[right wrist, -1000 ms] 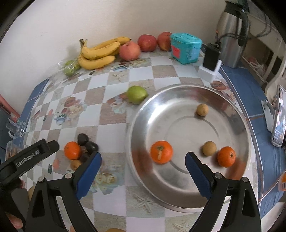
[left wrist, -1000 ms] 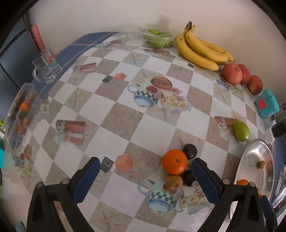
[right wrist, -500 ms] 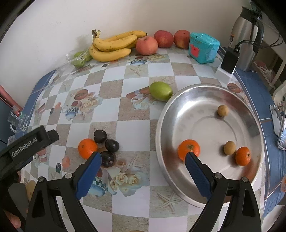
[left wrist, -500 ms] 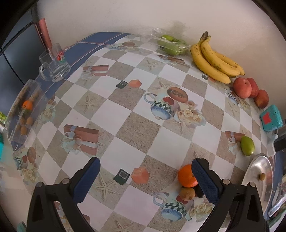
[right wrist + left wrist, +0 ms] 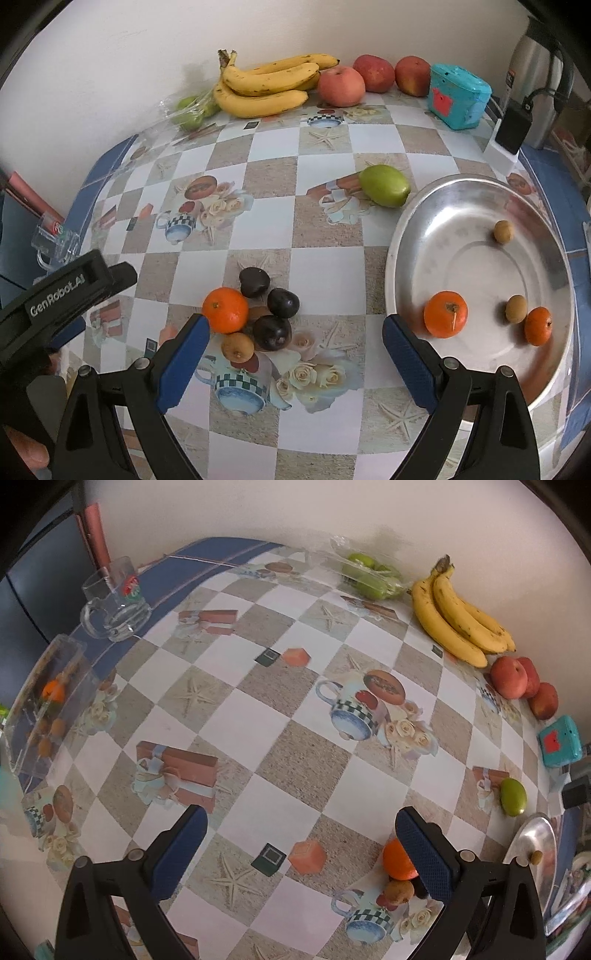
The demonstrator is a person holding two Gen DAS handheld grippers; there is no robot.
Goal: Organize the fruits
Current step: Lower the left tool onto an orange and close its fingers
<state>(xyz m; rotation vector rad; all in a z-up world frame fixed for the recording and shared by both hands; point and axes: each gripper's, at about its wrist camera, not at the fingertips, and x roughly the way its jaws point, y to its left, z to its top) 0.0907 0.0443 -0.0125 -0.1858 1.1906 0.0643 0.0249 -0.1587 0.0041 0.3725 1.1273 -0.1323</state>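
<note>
Left hand-held gripper (image 5: 301, 849) wide apart and empty — orange (image 5: 397, 860) just beside its right finger.

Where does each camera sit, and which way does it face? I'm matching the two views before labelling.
Left wrist: on the left gripper, facing across the tablecloth toward the bananas; its open fingers show.
Right wrist: on the right gripper, facing the fruit pile and metal bowl; its open fingers and the left gripper's body show.
Shared: bananas, orange, green fruit.

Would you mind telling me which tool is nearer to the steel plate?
Right. The right tool hangs open beside the steel plate; the left tool is open further left, past the orange.
</note>
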